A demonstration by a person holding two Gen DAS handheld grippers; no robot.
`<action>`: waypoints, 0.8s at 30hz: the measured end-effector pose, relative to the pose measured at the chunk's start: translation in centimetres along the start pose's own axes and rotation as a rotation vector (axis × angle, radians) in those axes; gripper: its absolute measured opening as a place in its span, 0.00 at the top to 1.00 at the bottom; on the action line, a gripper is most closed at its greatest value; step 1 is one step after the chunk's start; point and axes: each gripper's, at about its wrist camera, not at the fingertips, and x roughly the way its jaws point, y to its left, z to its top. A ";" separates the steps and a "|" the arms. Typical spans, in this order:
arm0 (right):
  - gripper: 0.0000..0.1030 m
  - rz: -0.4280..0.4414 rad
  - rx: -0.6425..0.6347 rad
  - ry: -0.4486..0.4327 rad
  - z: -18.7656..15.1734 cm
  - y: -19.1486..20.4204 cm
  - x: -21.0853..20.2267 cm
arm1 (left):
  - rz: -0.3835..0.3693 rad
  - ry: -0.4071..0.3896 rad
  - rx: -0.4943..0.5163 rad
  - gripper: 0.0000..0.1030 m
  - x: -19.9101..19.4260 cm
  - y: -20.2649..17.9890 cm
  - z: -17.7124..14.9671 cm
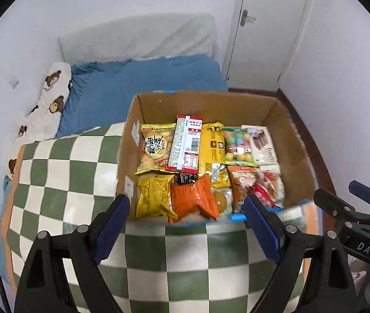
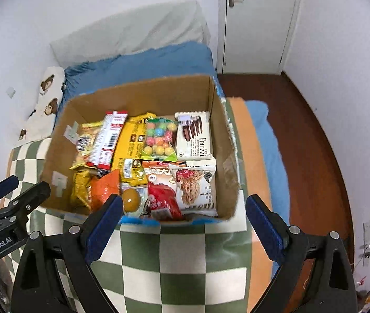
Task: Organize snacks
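An open cardboard box (image 1: 279,130) (image 2: 221,130) sits on a green-and-white checkered blanket (image 1: 62,172) (image 2: 179,266). It holds several snack packs: a red-and-white box (image 1: 186,143) (image 2: 109,138), a yellow bag (image 1: 153,195), an orange bag (image 1: 195,198) (image 2: 104,190), a pack of coloured candy balls (image 1: 238,143) (image 2: 160,140), a white Franzzi wafer pack (image 2: 194,135) and a noodle snack pack (image 2: 198,187). My left gripper (image 1: 187,206) is open and empty just before the box's near wall. My right gripper (image 2: 183,206) is open and empty there too.
The blanket lies on a bed with a blue sheet (image 1: 143,83) and a bear-print pillow (image 1: 51,96) by the left wall. A white door (image 1: 268,26) stands behind. Brown wooden floor (image 2: 310,135) runs along the right of the bed.
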 end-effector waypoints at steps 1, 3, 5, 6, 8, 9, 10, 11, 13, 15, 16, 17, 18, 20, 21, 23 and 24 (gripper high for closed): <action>0.06 0.002 -0.001 -0.013 -0.5 0.0 -1.0 | -0.001 -0.009 0.001 0.14 -0.8 0.0 -0.4; 0.06 0.007 -0.002 -0.046 -1.5 0.2 -3.4 | -0.004 -0.024 0.004 0.14 -2.7 -0.1 -1.1; 0.06 0.009 -0.008 -0.071 -2.5 0.3 -5.6 | -0.006 -0.047 0.011 0.14 -4.7 -0.3 -1.9; 0.06 0.012 -0.015 -0.088 -3.1 0.5 -7.0 | -0.006 -0.058 0.016 0.14 -5.7 -0.4 -2.3; 0.05 0.011 -0.022 -0.110 -3.8 0.7 -9.0 | -0.012 -0.075 0.021 0.14 -7.6 -0.6 -3.0; 0.04 0.016 -0.020 -0.124 -4.2 0.7 -10.2 | -0.012 -0.085 0.022 0.14 -8.5 -0.8 -3.3; 0.04 0.016 -0.018 -0.139 -4.7 0.7 -11.4 | -0.008 -0.095 0.024 0.14 -9.5 -0.9 -3.6; 0.04 0.015 -0.016 -0.152 -5.2 0.7 -12.5 | -0.007 -0.102 0.024 0.14 -10.1 -0.9 -3.8; 0.04 0.014 -0.012 -0.168 -5.9 0.7 -14.3 | -0.003 -0.112 0.022 0.14 -11.5 -0.9 -4.3; 0.04 0.015 -0.008 -0.186 -6.6 0.7 -16.0 | 0.004 -0.123 0.027 0.14 -12.8 -0.9 -4.8; 0.04 0.011 -0.007 -0.198 -6.9 0.8 -17.0 | 0.006 -0.128 0.025 0.14 -13.3 -0.8 -5.0; 0.04 0.008 -0.008 -0.207 -7.3 0.8 -17.8 | 0.005 -0.132 0.022 0.14 -13.7 -0.7 -5.2; 0.04 0.007 -0.009 -0.213 -7.6 0.8 -18.5 | 0.004 -0.135 0.020 0.14 -14.3 -0.6 -5.5; 0.04 0.012 -0.009 -0.227 -8.2 0.7 -19.9 | 0.003 -0.135 0.018 0.14 -15.1 -0.6 -5.9; 0.04 0.012 -0.011 -0.232 -8.6 0.8 -20.5 | 0.001 -0.135 0.019 0.14 -15.6 -0.5 -6.2; 0.04 0.016 -0.012 -0.239 -9.2 0.8 -21.6 | 0.004 -0.141 0.022 0.14 -16.3 -0.6 -6.5; 0.04 0.019 -0.013 -0.241 -9.4 0.9 -22.0 | 0.005 -0.144 0.025 0.14 -16.7 -0.6 -6.7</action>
